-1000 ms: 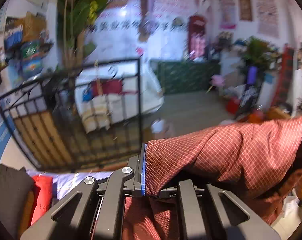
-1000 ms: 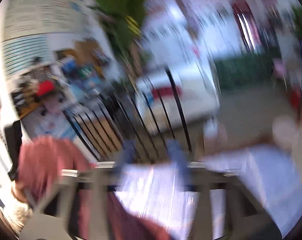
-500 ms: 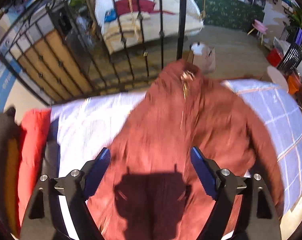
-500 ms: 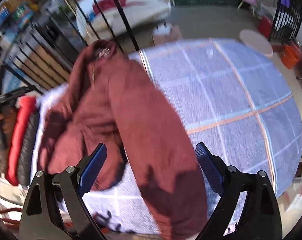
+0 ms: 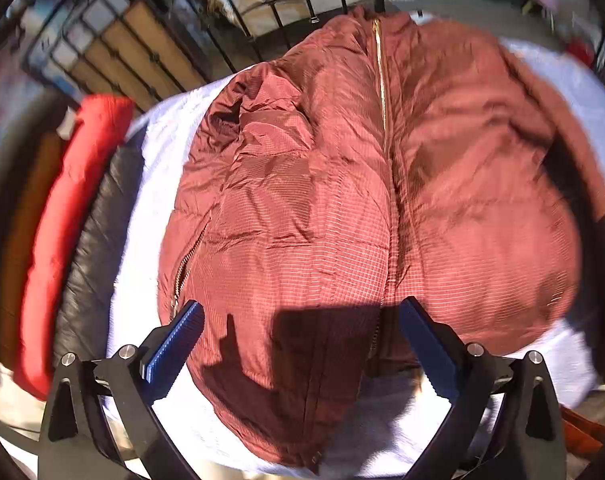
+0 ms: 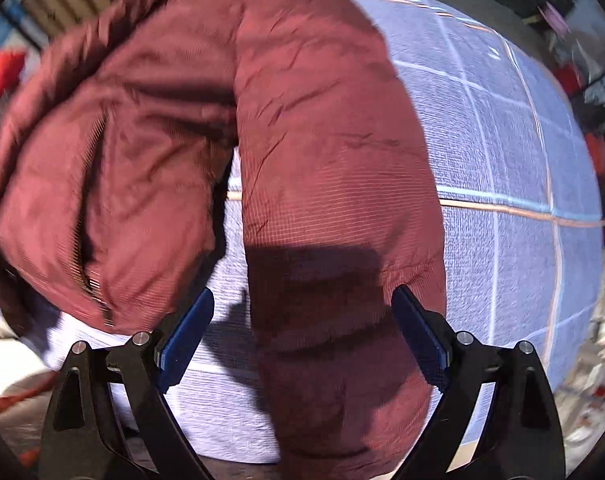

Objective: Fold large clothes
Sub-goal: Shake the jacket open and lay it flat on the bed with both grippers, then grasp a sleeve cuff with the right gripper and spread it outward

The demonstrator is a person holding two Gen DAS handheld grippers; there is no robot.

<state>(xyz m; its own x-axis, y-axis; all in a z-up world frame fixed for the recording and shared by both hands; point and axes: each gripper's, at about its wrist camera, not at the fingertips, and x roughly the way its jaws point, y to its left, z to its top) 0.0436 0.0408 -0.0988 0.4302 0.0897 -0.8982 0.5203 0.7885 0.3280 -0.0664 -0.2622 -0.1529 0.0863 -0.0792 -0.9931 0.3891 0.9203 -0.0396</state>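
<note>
A large maroon puffer jacket (image 5: 342,184) lies front up on a pale checked cloth (image 5: 150,240), its gold zipper running down the middle. My left gripper (image 5: 300,344) is open and empty above the jacket's lower hem. In the right wrist view the jacket's right sleeve (image 6: 334,184) runs down toward the table's near edge. My right gripper (image 6: 302,328) is open and empty above that sleeve's lower end. The jacket's body (image 6: 114,152) bulges to the left of the sleeve.
Folded red (image 5: 70,216) and dark quilted (image 5: 94,248) clothes lie stacked along the cloth's left edge. A black metal railing (image 5: 150,52) stands behind the table. The checked cloth (image 6: 502,160) stretches bare to the right of the sleeve.
One second ago my left gripper held the jacket up, shut on it. It let go, the jacket dropped flat on the cloth, and both open grippers have moved down closer to it.
</note>
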